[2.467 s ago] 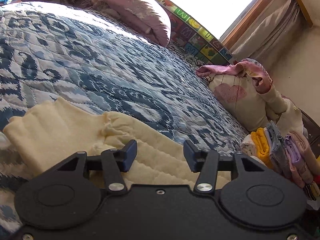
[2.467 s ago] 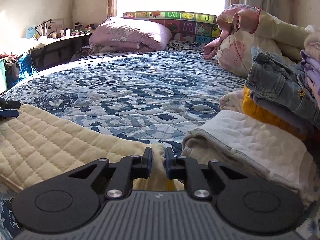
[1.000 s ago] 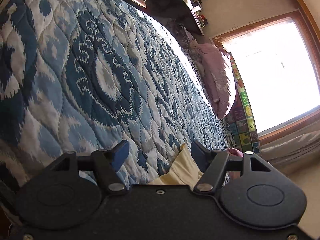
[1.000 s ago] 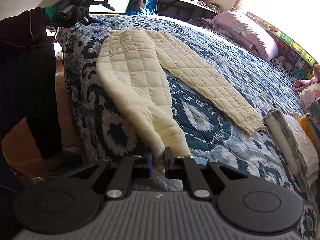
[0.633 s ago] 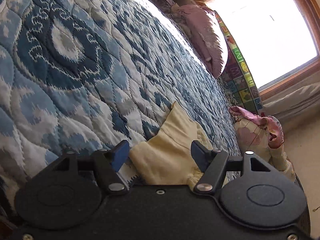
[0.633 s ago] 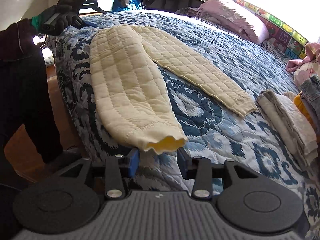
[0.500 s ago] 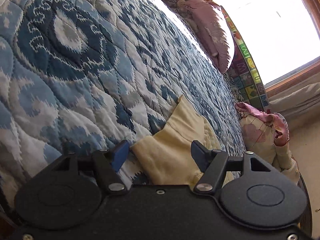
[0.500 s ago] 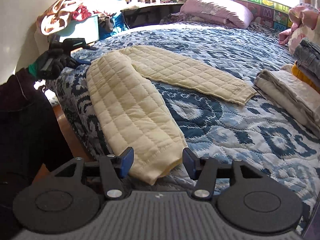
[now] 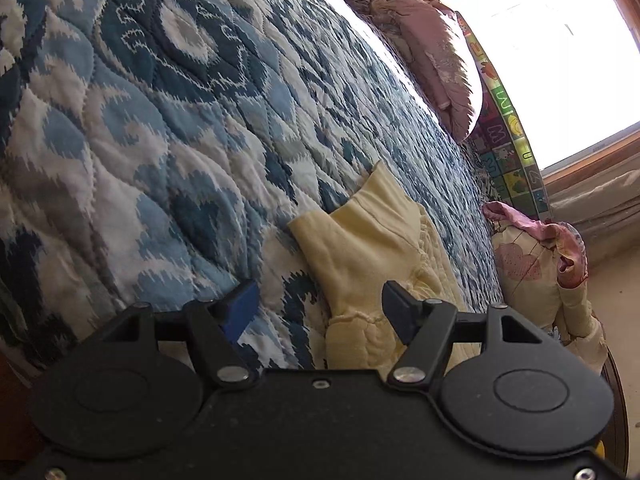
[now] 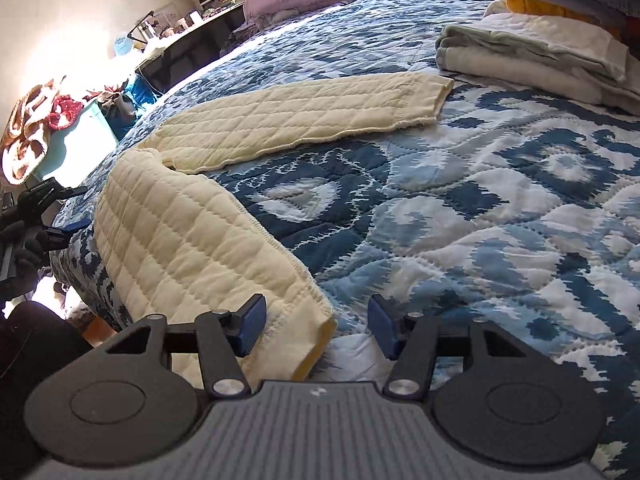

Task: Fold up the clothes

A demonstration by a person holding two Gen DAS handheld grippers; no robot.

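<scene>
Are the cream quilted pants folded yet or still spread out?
Spread out, unfolded: the cream quilted pants lie flat on the blue patterned quilt, both legs splayed apart in a V, neither laid over the other.

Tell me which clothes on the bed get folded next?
Look at the big blue-and-white quilt. Spread flat on it are the cream quilted pants, legs apart in a V. Unlike the folded pile at the far side, they lie unfolded.
</scene>
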